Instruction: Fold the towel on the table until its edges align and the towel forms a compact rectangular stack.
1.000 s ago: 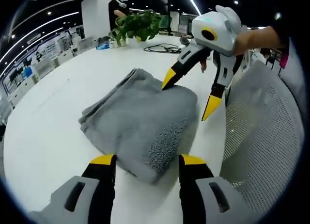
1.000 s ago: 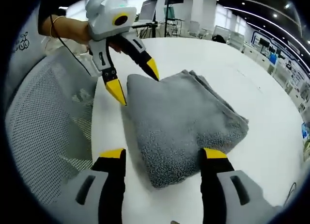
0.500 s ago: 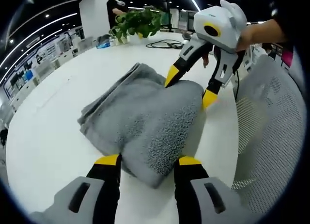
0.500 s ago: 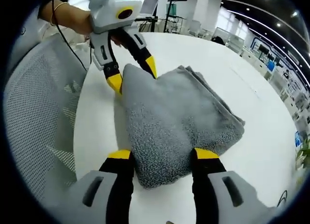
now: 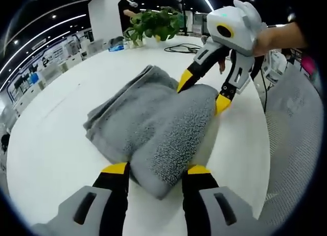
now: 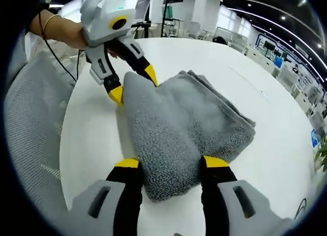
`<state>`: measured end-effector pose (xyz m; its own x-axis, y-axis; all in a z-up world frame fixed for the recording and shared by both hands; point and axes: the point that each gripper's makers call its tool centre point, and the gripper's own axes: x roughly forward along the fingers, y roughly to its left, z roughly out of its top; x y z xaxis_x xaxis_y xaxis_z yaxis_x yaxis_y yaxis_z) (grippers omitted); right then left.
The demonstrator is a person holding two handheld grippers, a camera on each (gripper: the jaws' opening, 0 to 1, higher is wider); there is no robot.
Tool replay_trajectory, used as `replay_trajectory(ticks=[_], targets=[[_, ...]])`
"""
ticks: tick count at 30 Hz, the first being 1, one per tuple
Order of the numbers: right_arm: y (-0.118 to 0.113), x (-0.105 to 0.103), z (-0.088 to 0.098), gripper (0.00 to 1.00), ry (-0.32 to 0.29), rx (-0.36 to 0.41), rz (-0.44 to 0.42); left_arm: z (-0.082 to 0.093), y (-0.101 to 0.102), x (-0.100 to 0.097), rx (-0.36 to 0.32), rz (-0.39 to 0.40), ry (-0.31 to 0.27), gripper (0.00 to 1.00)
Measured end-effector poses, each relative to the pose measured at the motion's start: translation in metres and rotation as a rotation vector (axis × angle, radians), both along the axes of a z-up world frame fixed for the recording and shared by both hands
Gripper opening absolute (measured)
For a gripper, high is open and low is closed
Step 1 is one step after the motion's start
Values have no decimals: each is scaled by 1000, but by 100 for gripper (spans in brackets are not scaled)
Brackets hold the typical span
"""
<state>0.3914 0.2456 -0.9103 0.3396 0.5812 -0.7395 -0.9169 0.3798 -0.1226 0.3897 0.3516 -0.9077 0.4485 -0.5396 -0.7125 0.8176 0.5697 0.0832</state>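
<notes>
A grey towel [image 5: 148, 123], folded into a thick pad, lies on the white round table [image 5: 51, 144]. My left gripper [image 5: 156, 169] is open, and one near corner of the towel sits between its yellow-tipped jaws. My right gripper [image 5: 204, 92], held by a hand, reaches in from the upper right and is open, straddling the neighbouring corner. In the right gripper view the towel [image 6: 184, 118] spreads ahead of my right gripper [image 6: 171, 163], whose jaws flank its corner. There my left gripper [image 6: 134, 84] stands open around the far-left corner. Neither gripper has lifted the cloth.
A grey mesh chair [image 5: 299, 144] stands close against the table edge [image 6: 286, 144] beside both grippers and appears again as a mesh chair back [image 6: 30, 144]. A potted plant [image 5: 156, 24] and a black cable [image 5: 181, 48] sit at the far side of the table.
Both grippers have moved in toward the towel. Each now has a corner between its jaws, where a second ago the right gripper's lower jaw hung clear of the cloth.
</notes>
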Motion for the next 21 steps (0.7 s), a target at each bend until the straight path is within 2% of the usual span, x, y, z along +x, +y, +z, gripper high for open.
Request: replay_trajectory(ticks=[5, 10, 16, 19, 21], targets=[[2, 12, 3, 44, 20, 9, -49, 1, 1, 10, -10, 15, 7, 42], [4, 21, 0, 44, 9, -14, -55, 1, 2, 19, -18, 27, 11, 42], [5, 19, 0, 46, -20, -76, -68, 5, 1, 15, -16, 48, 23, 47], [6, 16, 8, 49, -35, -55, -96, 13, 2, 13, -55, 84, 23, 50], [7, 14, 14, 51, -29, -5, -140, 20, 5, 15, -77, 120, -1, 52]])
